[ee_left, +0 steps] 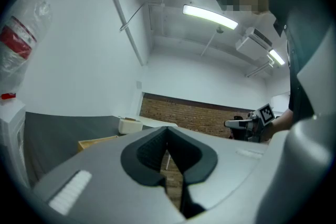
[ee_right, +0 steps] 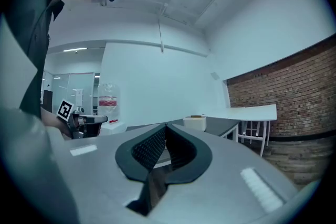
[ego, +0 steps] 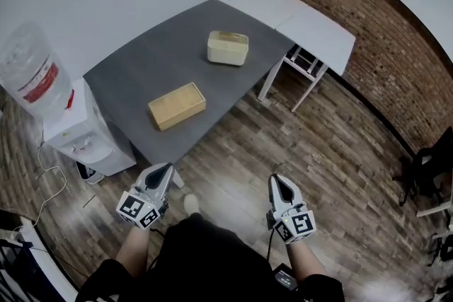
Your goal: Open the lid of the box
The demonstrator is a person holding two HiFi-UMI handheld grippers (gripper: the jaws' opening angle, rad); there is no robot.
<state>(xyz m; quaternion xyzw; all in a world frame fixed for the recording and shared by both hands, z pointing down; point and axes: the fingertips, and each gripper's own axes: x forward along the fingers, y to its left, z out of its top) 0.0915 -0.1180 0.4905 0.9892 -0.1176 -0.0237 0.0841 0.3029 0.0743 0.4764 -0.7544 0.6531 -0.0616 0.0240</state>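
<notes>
A cream box with a tan top (ego: 228,47) sits far back on the grey table (ego: 141,67). A flat wooden box (ego: 177,105) lies nearer, toward the table's front. My left gripper (ego: 160,175) and right gripper (ego: 282,184) hang low over the wood floor, close to my body and short of the table's front corner. Both are shut with nothing between their jaws. The left gripper view looks past its closed tips (ee_left: 167,131) to the cream box (ee_left: 129,125) and the wooden box (ee_left: 97,141). Beyond the closed tips (ee_right: 166,128) in the right gripper view stands the cream box (ee_right: 195,123).
A water dispenser (ego: 42,92) stands against the table's left side, with cables on the floor beside it. A white table (ego: 311,28) joins the grey one at the back right. A brick wall (ego: 375,46) runs along the right, and dark furniture (ego: 428,170) stands at the far right.
</notes>
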